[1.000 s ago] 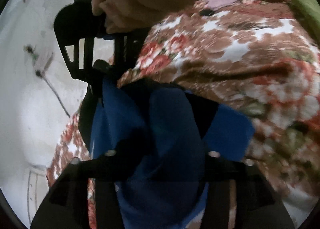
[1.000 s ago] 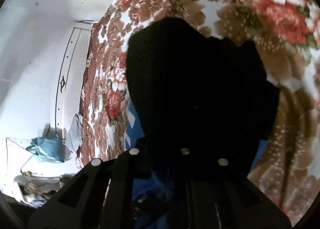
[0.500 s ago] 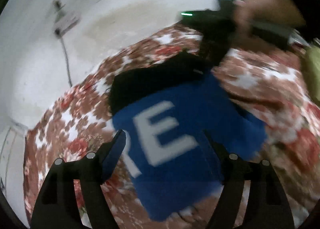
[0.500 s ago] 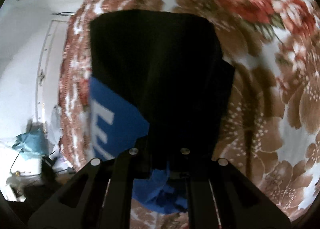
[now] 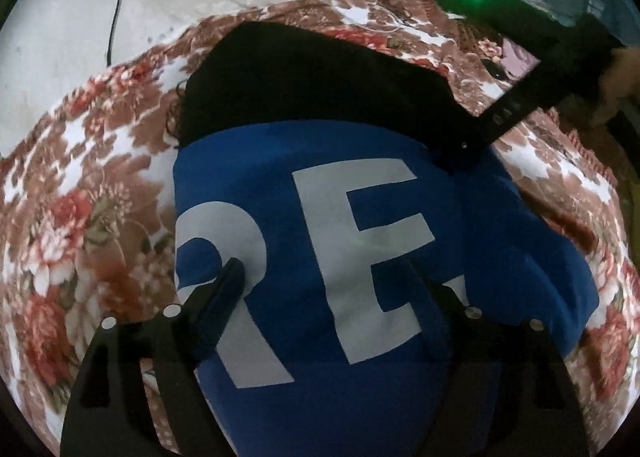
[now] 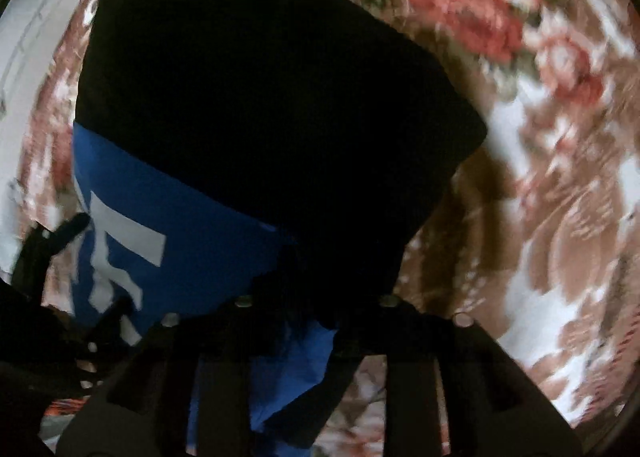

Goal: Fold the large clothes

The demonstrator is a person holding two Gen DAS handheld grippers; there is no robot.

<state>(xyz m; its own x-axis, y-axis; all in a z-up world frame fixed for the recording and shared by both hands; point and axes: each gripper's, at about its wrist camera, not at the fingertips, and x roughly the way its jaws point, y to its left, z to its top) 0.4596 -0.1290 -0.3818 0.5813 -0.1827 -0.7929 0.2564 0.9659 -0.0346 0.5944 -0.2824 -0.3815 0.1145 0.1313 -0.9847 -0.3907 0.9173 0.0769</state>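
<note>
Garment: folded blue-and-black cloth with white lettering [image 5: 340, 241] on floral blanket [image 5: 80, 217], directly beneath wide-open, just-opening left gripper [image 5: 332, 281]; right gripper [image 6: 320, 297] at its black edge, jaws just parting, grip unclear.

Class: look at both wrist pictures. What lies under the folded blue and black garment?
The blue and black garment lies on a floral blanket, which shows all around it. Whatever lies beneath the garment's middle, or inside its folds, is covered and cannot be seen.
</note>
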